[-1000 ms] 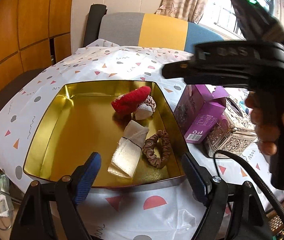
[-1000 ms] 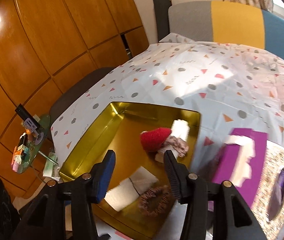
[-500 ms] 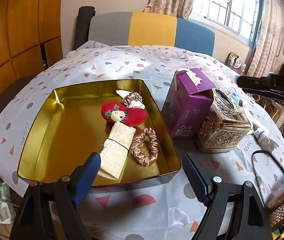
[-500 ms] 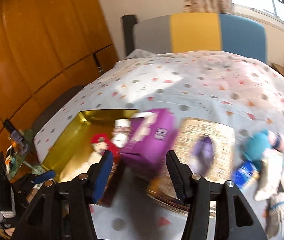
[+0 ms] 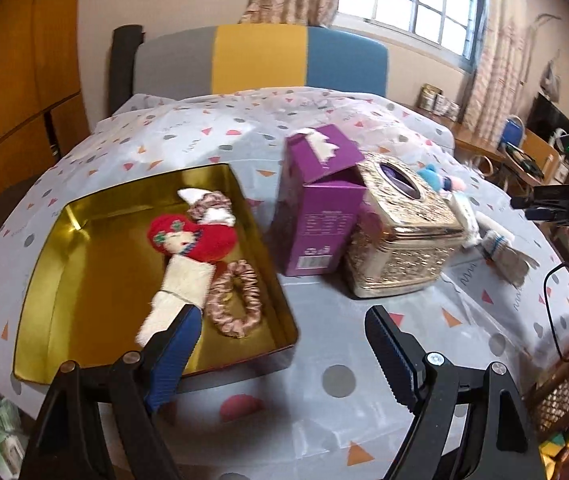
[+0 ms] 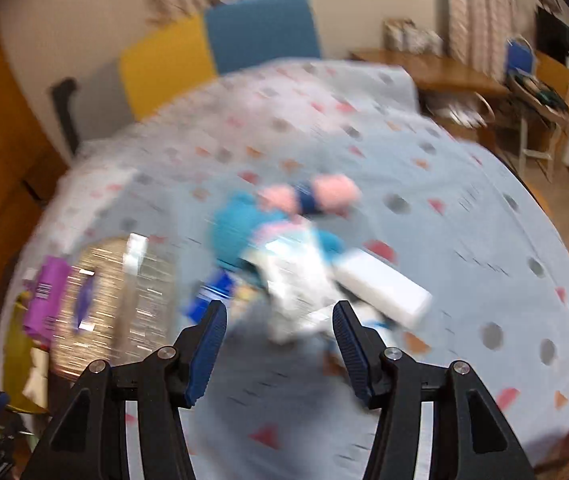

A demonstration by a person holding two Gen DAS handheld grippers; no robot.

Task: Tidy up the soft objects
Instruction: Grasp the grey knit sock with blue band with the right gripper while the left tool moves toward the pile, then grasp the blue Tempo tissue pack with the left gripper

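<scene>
1. On the table w/ the dotted cloth (image 5: pixel 324 120) sits a gold tray (image 5: pixel 84 280); its inside is shiny yellow.
2. Red soft toy (image 5: pixel 204 240) lies in the tray, near the far right side; a small frilly pink & white thing (image 5: pixel 210 208) touches it at the back.
3. Cream folded cloth (image 5: pixel 176 292) lies just in front of the red toy, touching it; pink scrunchie (image 5: pixel 236 300) lies beside the cloth, close to the tray's right wall.
4. Purple box (image 5: pixel 320 216) stands just right of the tray, top flap torn open; gold tissue box (image 5: pixel 400 236) stands right next to it, touching.
5. Past the gold box, more soft things lie in a pile (image 6: pixel 296 256) on the cloth: a blue & pink toy (image 6: pixel 244 224), white bits, a white block (image 6: pixel 384 288); right cam is blurry so I can't tell what each one is.
6. Left gripper (image 5: pixel 280 344) is spread wide, nothing b/w its blue pads; it hangs over the near edge of the table, left pad over the tray's front corner.
7. Right gripper (image 6: pixel 280 336) is spread too & holds nothing; it hangs just in front of the pile, not touching; the pile shows b/w its 2 pads.
</scene>
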